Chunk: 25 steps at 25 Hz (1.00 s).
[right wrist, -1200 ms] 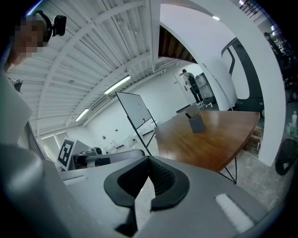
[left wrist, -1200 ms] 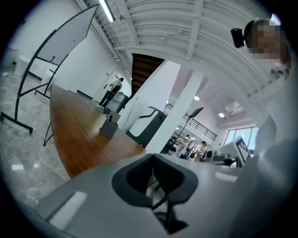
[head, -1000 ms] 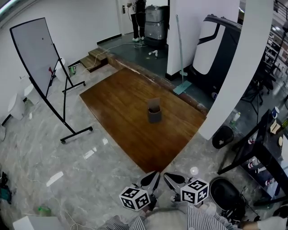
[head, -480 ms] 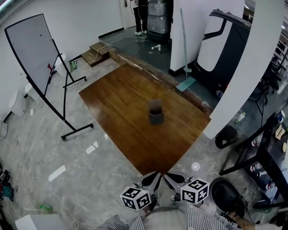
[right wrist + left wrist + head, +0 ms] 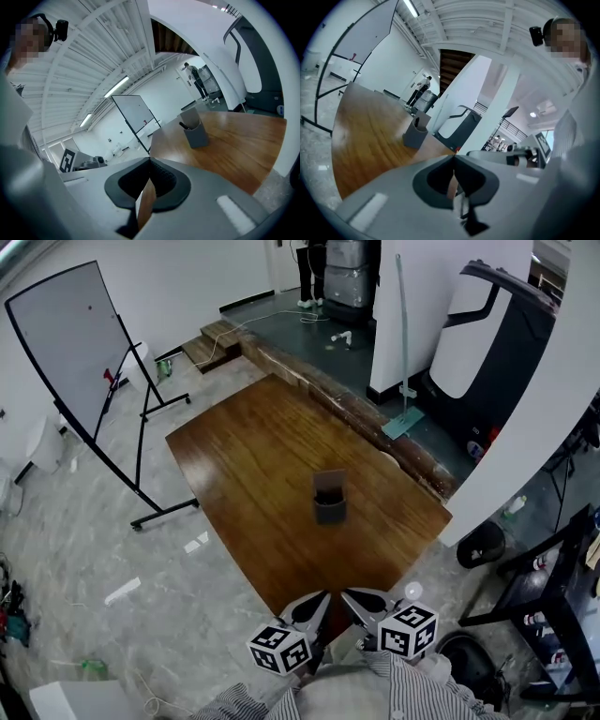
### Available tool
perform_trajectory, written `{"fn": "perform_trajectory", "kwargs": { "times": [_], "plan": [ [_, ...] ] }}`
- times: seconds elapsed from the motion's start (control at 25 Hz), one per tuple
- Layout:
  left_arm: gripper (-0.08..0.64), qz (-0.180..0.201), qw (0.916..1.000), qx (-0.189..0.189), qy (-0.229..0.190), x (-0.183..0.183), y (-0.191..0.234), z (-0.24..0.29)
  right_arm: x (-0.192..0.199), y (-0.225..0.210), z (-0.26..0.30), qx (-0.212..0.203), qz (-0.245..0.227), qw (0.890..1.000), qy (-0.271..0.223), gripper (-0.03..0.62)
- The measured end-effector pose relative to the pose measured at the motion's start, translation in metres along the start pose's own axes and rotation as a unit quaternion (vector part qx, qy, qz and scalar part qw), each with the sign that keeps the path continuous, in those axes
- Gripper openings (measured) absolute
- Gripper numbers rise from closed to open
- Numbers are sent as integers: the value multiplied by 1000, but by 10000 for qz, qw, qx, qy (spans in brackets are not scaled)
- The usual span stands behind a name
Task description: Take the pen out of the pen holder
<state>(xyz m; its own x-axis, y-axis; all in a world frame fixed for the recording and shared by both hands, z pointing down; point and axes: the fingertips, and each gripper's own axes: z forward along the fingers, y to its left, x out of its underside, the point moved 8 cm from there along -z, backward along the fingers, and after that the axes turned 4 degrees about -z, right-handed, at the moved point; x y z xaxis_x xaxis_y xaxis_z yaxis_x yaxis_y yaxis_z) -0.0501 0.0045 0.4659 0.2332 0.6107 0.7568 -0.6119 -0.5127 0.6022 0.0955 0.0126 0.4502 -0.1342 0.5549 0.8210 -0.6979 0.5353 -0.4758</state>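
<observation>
Left gripper (image 5: pixel 453 156), right gripper (image 5: pixel 150 160) clenched empty, pen (image 5: pixel 183 125) only a dark tip inside pen holder (image 5: pixel 197 134)

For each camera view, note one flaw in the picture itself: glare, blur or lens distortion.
Head view: fisheye bends the whiteboard frame, and pale glare sits on the table near its left corner. Left gripper view: the left tool is soft, and a mosaic patch hides a face. Right gripper view: dark rounded corners, and the ceiling beams curve.

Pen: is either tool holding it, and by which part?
Nothing is held. The left tool and the right tool are both shut and empty; the pen sits in the pen holder, untouched.
</observation>
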Motion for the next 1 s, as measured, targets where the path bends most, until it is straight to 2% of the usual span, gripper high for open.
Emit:
{"fn": "perform_trajectory", "kwargs": {
  "times": [0.36, 0.56, 0.8, 1.0],
  "plan": [
    [8, -7, 9997, -137, -184, -31, 17, 47, -34, -48, 24, -209, 32, 9997, 117, 0],
    [8, -141, 9989, -262, -353, -45, 25, 67, -49, -67, 31, -290, -54, 9993, 212, 0],
    [8, -228, 9986, -310, -358, -46, 26, 83, -64, -84, 38, -360, -62, 9992, 165, 0],
    [8, -345, 9980, -419, -333, -46, 29, 80, -61, -80, 44, -473, 56, 9986, 244, 0]
  ]
}}
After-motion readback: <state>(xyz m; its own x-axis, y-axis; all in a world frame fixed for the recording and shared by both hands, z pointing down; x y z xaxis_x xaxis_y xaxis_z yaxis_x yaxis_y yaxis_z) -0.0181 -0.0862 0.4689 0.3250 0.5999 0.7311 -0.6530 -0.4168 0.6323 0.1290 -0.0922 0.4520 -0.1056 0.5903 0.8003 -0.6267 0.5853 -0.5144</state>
